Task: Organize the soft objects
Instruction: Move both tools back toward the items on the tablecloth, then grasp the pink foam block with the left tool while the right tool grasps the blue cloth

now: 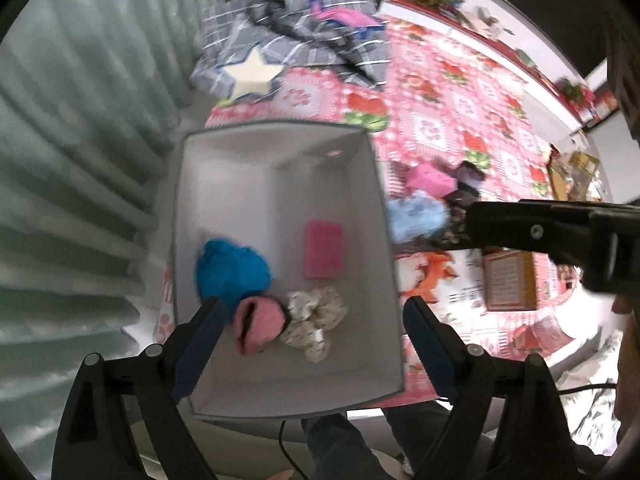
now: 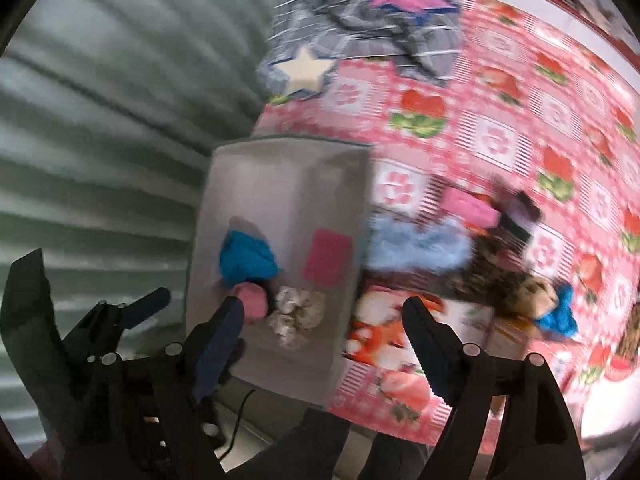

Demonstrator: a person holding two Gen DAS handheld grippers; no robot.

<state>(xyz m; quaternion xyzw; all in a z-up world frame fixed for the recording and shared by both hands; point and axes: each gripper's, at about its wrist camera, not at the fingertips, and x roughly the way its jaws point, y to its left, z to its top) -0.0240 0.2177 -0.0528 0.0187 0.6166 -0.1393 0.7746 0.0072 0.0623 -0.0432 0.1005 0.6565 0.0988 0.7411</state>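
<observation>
Both the left gripper (image 1: 312, 344) and right gripper (image 2: 324, 344) hang released and empty, since the pink bundle (image 1: 258, 326) lies inside the white box (image 1: 384, 280) on the bed (image 1: 460, 120), evidently dropped there for sorting.

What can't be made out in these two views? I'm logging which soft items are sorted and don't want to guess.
- Pile on the bedspread, right wrist view: motion blur merges the light blue, pink and dark items; their number is unclear.
- Same pile, left wrist view: the right hand-held gripper covers its near side.
- Box, left wrist view: the left hand-held gripper fingers hide the near left corner.
- Pink round item: what it is stays unclear.
</observation>
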